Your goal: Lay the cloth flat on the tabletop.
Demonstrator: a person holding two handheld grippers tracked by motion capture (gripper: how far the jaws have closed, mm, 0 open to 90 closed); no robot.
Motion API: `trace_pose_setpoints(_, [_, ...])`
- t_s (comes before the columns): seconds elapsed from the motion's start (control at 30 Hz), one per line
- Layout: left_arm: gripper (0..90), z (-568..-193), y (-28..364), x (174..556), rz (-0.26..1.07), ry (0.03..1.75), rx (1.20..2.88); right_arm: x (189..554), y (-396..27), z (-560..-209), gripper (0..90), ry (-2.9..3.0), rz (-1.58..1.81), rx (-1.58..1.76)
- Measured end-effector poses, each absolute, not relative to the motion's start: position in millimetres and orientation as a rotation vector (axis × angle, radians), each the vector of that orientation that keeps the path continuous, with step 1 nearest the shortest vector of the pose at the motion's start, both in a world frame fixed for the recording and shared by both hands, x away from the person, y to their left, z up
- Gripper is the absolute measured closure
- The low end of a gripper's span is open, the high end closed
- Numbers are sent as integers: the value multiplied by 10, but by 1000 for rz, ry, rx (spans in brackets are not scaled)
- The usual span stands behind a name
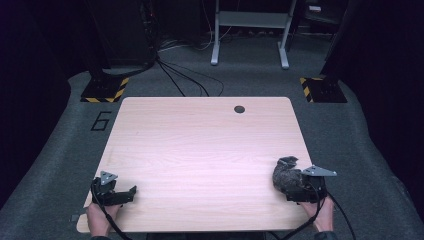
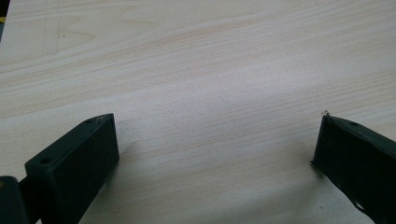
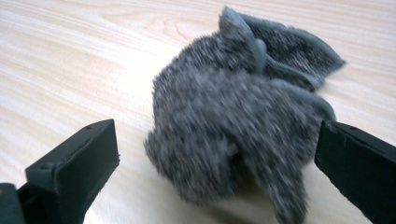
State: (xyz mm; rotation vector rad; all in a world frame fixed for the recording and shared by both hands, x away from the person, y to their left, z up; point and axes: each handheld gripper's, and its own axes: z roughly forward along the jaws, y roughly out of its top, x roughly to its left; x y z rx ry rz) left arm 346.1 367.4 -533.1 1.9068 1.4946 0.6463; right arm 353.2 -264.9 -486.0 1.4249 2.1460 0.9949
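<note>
A crumpled grey fuzzy cloth (image 1: pixel 286 172) lies near the table's right front edge. In the right gripper view the cloth (image 3: pixel 238 116) bulges up between the two black jaws, which stand wide apart; its right side reaches the right jaw, and I cannot tell if they touch. My right gripper (image 1: pixel 299 189) is open, held by a hand just behind the cloth. My left gripper (image 1: pixel 126 194) rests at the table's left front corner, open. Its jaws in the left gripper view (image 2: pixel 215 140) have bare wood between them.
The light wooden table (image 1: pixel 200 150) has a round cable hole (image 1: pixel 239 109) near its far edge. Grey carpet surrounds it, with cables (image 1: pixel 185 77), a metal frame stand (image 1: pixel 250 30) and yellow-black striped bases (image 1: pixel 105 90) beyond.
</note>
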Motion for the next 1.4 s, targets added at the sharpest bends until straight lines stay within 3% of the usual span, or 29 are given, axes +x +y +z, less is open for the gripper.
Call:
trace_pose_setpoints(0.23, [0,-5331,3675,3461,648,1494,1907,3668,-2483,-4899,0,2164,917,1439])
trace_pose_setpoints(0.33, [0,-5330,3675,3459,649,1494,1909,3699,-2417,-4947,55,2161,855,1440])
trace_pose_setpoints(0.37, [0,-5330,3674,3457,647,1496,1907,3705,-2399,-4986,166,2158,830,1438])
trace_pose_setpoints(0.5, [0,-5322,3680,3453,640,1496,1924,3716,-2378,-5046,267,2151,795,1462])
trace_pose_setpoints(0.6, [0,-5321,3680,3453,640,1496,1925,3712,-2380,-5052,292,2161,785,1462])
trace_pose_setpoints(0.67, [0,-5321,3680,3453,640,1496,1925,3699,-2409,-5091,435,2172,807,1461])
trace_pose_setpoints(0.83, [0,-5321,3679,3452,640,1499,1922,3679,-2445,-5096,564,2162,857,1489])
trace_pose_setpoints(1.4, [1,-5323,3676,3450,644,1501,1917,3679,-2318,-4683,589,2117,994,1378])
